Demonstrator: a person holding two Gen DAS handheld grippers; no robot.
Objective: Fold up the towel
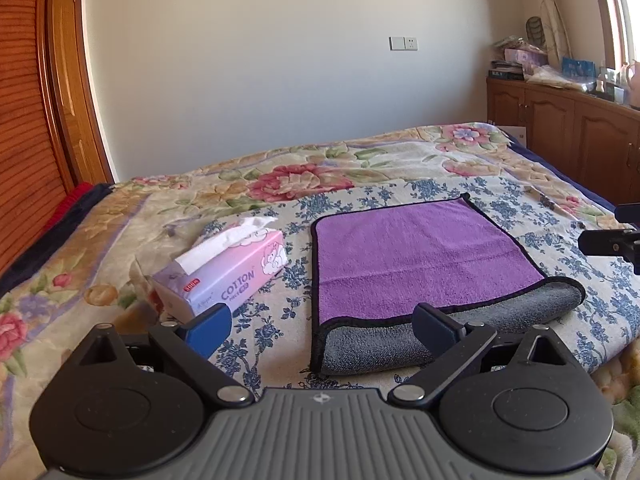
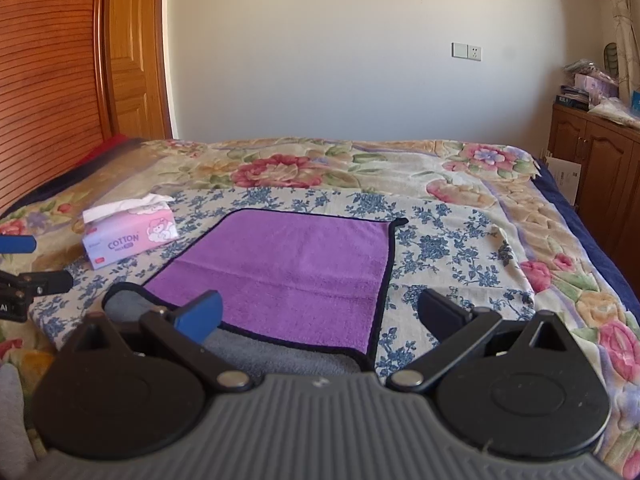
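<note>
Floral bedding is filling the whole foreground, and you are hovering over the near edge of the bed with both tools; your left gripper is sitting with its jaws spread wide, holding nothing, and your right gripper is doing the same, jaws parted and empty; just ahead of them the towel is lying flat on the blue-flowered sheet, purple face up, its near edge already turned over so a grey band is showing along the front; I'm reading this as an early fold, with most of the cloth yet to be doubled; you are lining up on the two near corners, so the next move is calling for each gripper to drop onto its own corner, pinch through the thick hem, and carry it toward the far edge together, keeping the cloth level; off to the left a tissue box is sitting beside the towel, apart from it; farther back the wall and a wooden cabinet are closing off the room.
</note>
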